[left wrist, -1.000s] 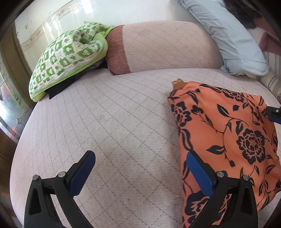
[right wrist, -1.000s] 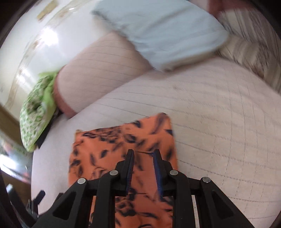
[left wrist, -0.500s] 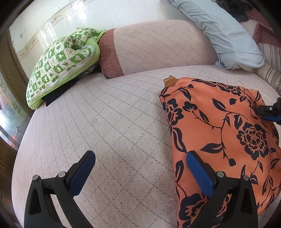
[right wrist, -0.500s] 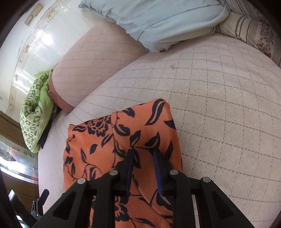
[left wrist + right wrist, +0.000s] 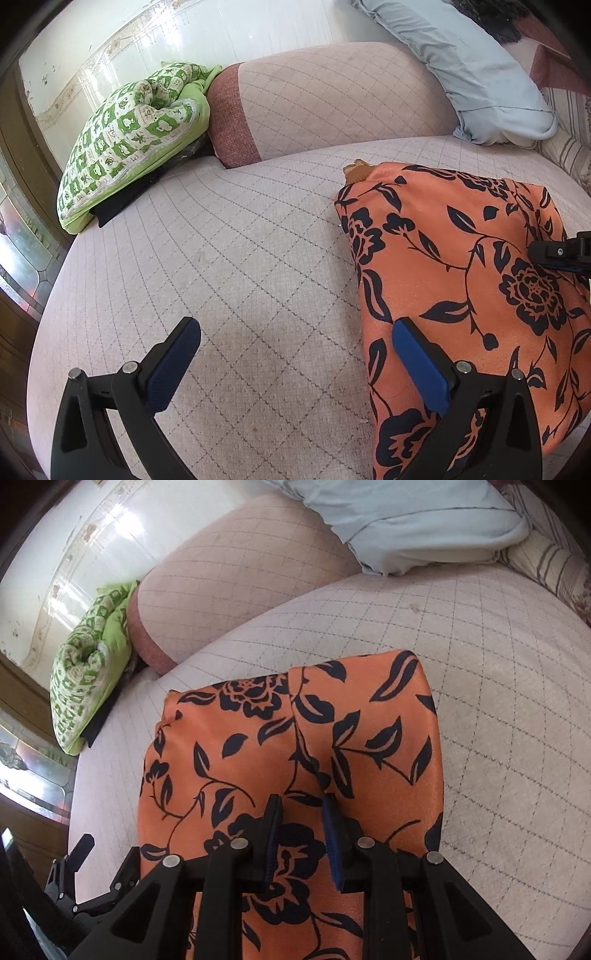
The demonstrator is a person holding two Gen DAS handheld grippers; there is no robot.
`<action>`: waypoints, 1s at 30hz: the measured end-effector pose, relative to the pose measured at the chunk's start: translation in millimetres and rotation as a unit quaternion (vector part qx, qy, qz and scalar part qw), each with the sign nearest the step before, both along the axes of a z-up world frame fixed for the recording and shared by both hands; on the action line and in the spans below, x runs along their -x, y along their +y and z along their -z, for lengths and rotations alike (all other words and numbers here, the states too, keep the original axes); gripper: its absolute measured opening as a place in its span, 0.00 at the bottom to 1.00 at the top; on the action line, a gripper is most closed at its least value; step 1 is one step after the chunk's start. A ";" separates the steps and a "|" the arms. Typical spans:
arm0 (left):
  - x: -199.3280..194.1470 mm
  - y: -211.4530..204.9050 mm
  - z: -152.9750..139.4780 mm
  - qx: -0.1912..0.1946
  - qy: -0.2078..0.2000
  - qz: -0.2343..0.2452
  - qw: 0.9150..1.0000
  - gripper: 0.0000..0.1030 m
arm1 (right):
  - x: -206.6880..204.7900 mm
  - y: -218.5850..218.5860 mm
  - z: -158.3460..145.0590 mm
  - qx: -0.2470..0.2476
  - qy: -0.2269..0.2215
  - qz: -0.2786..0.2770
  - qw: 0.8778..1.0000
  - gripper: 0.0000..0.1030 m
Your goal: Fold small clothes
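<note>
right gripper pinches orange floral garment | left gripper spread wide, garment's edge at its right finger | bare quilted bed leftward

Lowered now, the orange floral garment, spread flatter across the quilted bed, far edge reaching further toward the pillows. Right gripper down with it, blue pads slightly more parted than a second ago, a fabric ridge between them.

quilted pink sofa, glossy white wall
</note>
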State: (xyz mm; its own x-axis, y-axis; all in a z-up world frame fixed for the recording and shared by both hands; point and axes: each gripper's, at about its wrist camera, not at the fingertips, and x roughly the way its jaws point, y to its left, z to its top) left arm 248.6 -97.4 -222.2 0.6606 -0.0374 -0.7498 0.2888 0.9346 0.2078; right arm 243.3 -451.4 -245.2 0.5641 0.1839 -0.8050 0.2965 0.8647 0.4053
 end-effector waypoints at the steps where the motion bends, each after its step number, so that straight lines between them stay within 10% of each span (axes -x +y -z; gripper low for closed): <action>1: -0.1 0.3 -0.2 0.001 0.000 0.000 1.000 1.00 | 0.5 -1.1 -1.4 -0.003 -0.002 0.000 1.000 0.25; 13: 12.4 -2.1 -18.6 0.032 -0.029 0.018 0.999 1.00 | 11.0 7.8 -22.2 -0.021 -0.033 -0.025 0.999 0.25; 30: 17.7 -22.1 5.7 -0.020 -0.013 0.043 0.999 1.00 | -1.1 19.2 7.1 -0.002 0.010 -0.035 0.999 0.25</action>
